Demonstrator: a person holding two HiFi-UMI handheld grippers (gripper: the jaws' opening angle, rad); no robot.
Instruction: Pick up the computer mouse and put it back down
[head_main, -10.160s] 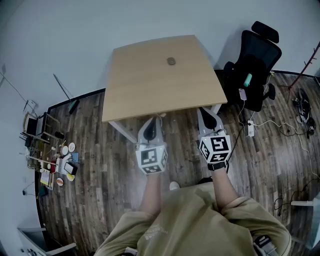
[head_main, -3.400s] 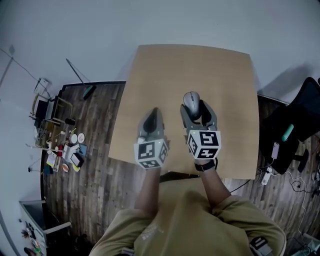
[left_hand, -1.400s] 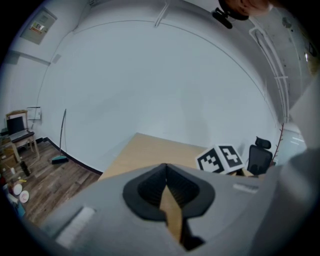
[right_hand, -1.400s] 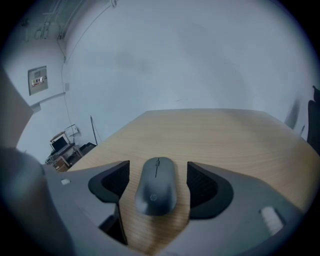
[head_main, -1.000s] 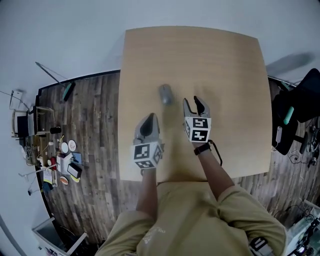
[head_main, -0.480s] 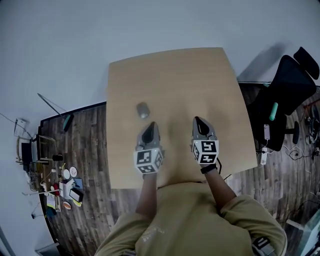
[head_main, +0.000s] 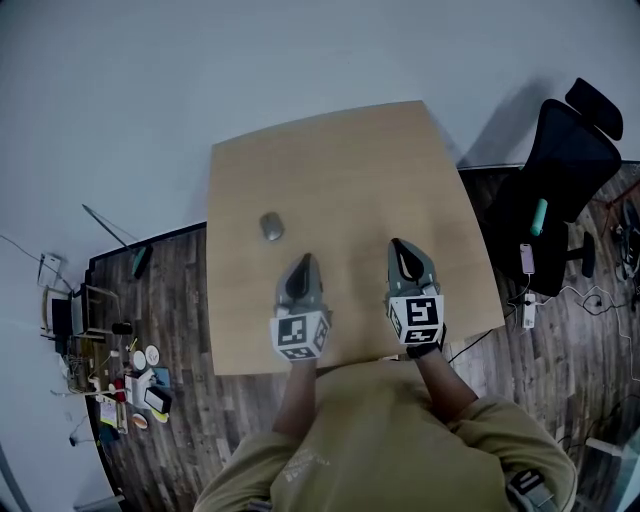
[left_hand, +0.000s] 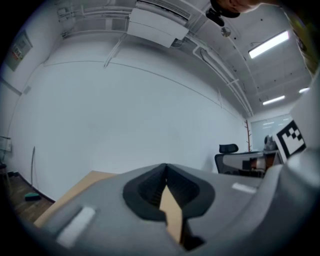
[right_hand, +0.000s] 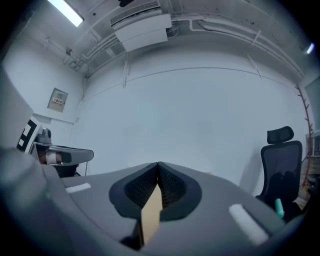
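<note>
- The left gripper (left_hand: 165, 167) has its jaws pressed together at the tips and holds nothing. Only a sliver of light wood shows through the slot lower down between them.
- The right gripper (right_hand: 158, 166) is closed in the same way, tip against tip and empty, with the same wedge of wood showing behind its pads.
- In the head view the two grippers sit side by side over the near part of the table (head_main: 340, 160), apart from each other. Both point away from the person, and each has its marker cube (head_main: 301, 335) on the end nearest the person.
- The computer mouse (head_main: 271, 226) lies flat on the table, ahead of the left gripper's tip and a little to its left. It is near that gripper but touches neither one, and it is well apart from the right gripper.
- The table is a light wooden top with rounded corners, set against a pale wall (head_main: 200, 70).
- A black office chair (head_main: 560, 150) stands past the table's right edge, with a small teal object on it. The right gripper view shows the same chair at its right edge.
- The floor (head_main: 170, 290) is dark wood planking. A cluster of small items (head_main: 130, 380) lies on it at the left, near the wall.
- The person's tan shirt (head_main: 370, 450) fills the bottom of the head view.
</note>
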